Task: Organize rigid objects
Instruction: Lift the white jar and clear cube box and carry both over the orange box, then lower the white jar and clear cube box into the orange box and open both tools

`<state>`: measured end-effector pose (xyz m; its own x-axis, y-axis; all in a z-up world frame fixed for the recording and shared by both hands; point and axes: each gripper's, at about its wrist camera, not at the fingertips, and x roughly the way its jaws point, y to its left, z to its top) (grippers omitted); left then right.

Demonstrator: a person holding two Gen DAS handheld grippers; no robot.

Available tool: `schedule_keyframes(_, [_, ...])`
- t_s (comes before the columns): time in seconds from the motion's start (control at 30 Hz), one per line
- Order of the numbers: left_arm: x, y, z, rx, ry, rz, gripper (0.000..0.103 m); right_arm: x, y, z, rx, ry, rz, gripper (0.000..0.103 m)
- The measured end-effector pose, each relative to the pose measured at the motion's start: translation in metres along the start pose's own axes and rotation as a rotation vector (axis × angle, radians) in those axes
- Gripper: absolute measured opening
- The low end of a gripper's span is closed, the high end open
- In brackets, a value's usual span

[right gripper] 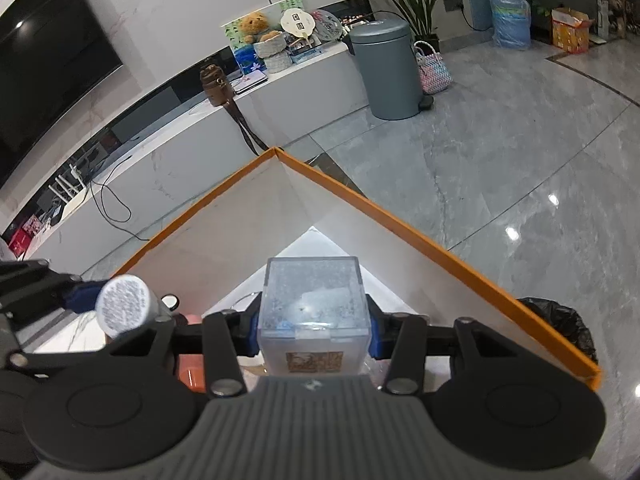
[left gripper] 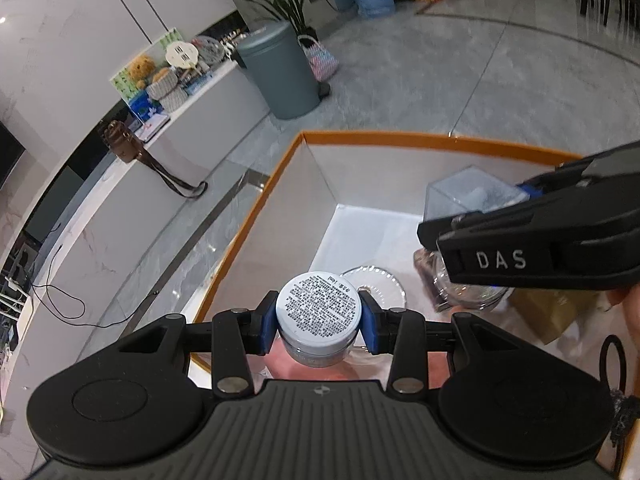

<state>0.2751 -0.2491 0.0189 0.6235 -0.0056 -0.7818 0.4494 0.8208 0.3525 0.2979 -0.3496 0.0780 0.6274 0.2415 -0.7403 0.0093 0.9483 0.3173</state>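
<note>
**Ana:** Nearest the left camera, what is showing?

**Ben:** The left gripper (left gripper: 319,322) is gripping a small round jar (left gripper: 319,312) by its sides, blue pads (left gripper: 370,328) pressing in on both flanks. Its white printed base or lid is facing the lens. It is hanging over the near end of an orange-rimmed box (left gripper: 280,184).

**Ana:** And the other hand?

**Ben:** The right gripper (right gripper: 312,336) is clamping a clear square case (right gripper: 313,300), jaws closed narrow on its walls, above the same box (right gripper: 440,256).

**Ana:** What is lying inside already?

**Ben:** Just beyond the jar, a clear glass dish (left gripper: 380,286) is sitting on the white floor of the box, and a glass bottle (left gripper: 452,292) is standing just right of it, partly hidden by the right gripper. The far corner is looking bare.

**Ana:** So how far along?

**Ben:** Partway, I am judging: some pieces are in, two are in the air and not yet set down. Farther off, a grey bin (right gripper: 386,68) is standing on the tiled floor beside a low white counter (right gripper: 224,120).
</note>
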Motion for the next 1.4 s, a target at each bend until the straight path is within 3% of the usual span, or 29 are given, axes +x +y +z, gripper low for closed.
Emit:
schedule_keyframes(0.63, [0.055, 0.013, 0.011, 0.034, 0.119, -0.045, 0.046, 0.049, -0.001, 0.006, 0.108, 0.026, -0.024, 0.047])
schedule_keyframes(0.7, [0.058, 0.014, 0.011, 0.024, 0.122, -0.044, 0.051, 0.052, 0.000, 0.007, 0.109, 0.020, -0.020, 0.048])
schedule_keyframes(0.8, [0.058, 0.018, 0.012, 0.002, 0.117, -0.059, 0.056, 0.051, 0.000, 0.008, 0.128, -0.017, -0.015, 0.056])
schedule_keyframes(0.9, [0.056, 0.019, 0.012, 0.000, 0.114, -0.060, 0.063, 0.050, 0.002, 0.009, 0.140, -0.026, -0.008, 0.055])
schedule_keyframes(1.4, [0.026, 0.021, 0.012, 0.009, 0.081, -0.038, 0.064, 0.037, 0.010, 0.011, 0.109, -0.014, -0.014, 0.056])
